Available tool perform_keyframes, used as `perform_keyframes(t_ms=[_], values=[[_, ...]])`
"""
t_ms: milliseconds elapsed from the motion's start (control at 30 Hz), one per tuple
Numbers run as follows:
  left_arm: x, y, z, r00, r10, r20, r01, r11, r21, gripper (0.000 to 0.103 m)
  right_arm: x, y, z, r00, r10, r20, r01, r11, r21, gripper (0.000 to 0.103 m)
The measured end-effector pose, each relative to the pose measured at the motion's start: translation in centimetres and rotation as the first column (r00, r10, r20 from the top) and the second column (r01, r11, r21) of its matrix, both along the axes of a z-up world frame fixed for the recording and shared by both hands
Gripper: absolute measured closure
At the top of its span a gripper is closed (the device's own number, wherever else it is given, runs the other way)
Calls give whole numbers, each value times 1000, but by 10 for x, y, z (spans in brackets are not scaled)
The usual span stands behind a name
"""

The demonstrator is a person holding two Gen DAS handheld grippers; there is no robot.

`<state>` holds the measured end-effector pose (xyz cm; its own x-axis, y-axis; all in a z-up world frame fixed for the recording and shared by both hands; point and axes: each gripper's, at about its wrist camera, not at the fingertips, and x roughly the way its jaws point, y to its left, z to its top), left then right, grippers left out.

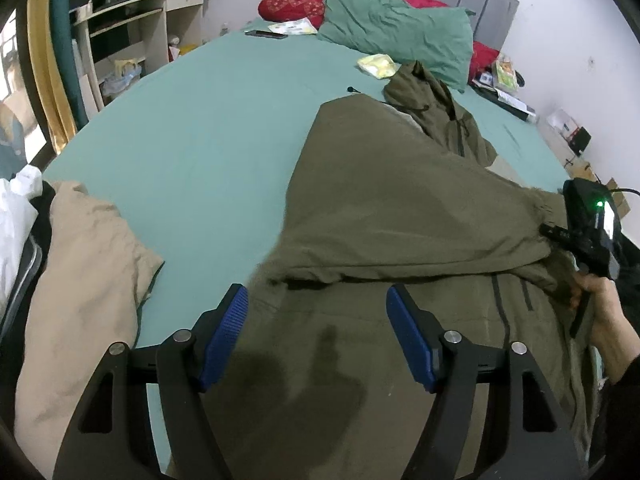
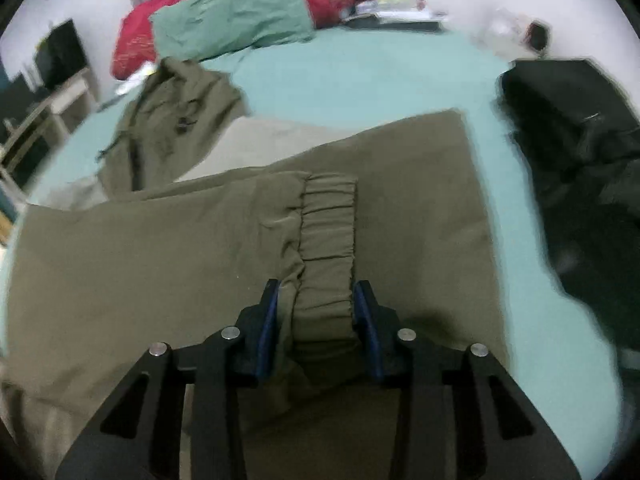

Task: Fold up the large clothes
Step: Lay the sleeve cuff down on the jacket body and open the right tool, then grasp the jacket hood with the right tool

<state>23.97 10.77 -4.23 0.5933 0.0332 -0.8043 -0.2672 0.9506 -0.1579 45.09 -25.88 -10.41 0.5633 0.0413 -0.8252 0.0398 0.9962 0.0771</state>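
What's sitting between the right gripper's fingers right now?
In the right wrist view, the elastic cuff of the olive jacket's sleeve lies between the right gripper's fingers, lying folded across the jacket body.

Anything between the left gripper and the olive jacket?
Nothing visible. The left gripper hangs open directly over the olive jacket, no other item under it. The tan cushion lies off to its left on the green bedsheet.

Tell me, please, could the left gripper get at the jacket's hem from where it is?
Probably yes. The left gripper hangs open right over the olive jacket, nothing lies between them, and the right gripper works on the sleeve cuff off to the side.
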Motion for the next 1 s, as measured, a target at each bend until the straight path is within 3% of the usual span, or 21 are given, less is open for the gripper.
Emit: perform_keyframes(t_ms=[100,167,233,333,500,667,767,833,933,1000], values=[[-3,1,5,1000,16,23,-16,1000,8,28,-10,-13,-2,998,-33,-45,32,999,-14,65],[-4,-1,7,999,13,30,-13,1000,7,28,-18,-19,5,999,-42,-26,42,999,-4,56],[-4,-4,8,999,-7,43,7,1000,-2,28,-20,-21,19,998,-65,17,64,998,14,32],[-4,-13,11,998,-34,61,34,999,-3,28,-16,-11,42,993,-76,88,72,997,39,11],[-6,-17,21,987,-59,148,62,998,-18,28,13,30,79,985,17,172,-18,1000,1,9],[0,-2,22,986,-27,163,31,999,-18,28,49,73,106,961,95,258,-87,995,-40,4],[0,20,20,985,73,156,-76,997,15,28,79,90,106,962,107,250,-105,994,-22,4],[2,38,13,981,139,133,-139,990,-6,28,101,102,103,963,111,247,-113,994,-7,4],[9,54,2,982,157,104,-156,988,-15,28,130,118,94,961,112,252,-117,993,2,4],[14,62,-6,979,174,103,-177,984,27,28,152,128,82,967,111,229,-113,994,-4,4]])
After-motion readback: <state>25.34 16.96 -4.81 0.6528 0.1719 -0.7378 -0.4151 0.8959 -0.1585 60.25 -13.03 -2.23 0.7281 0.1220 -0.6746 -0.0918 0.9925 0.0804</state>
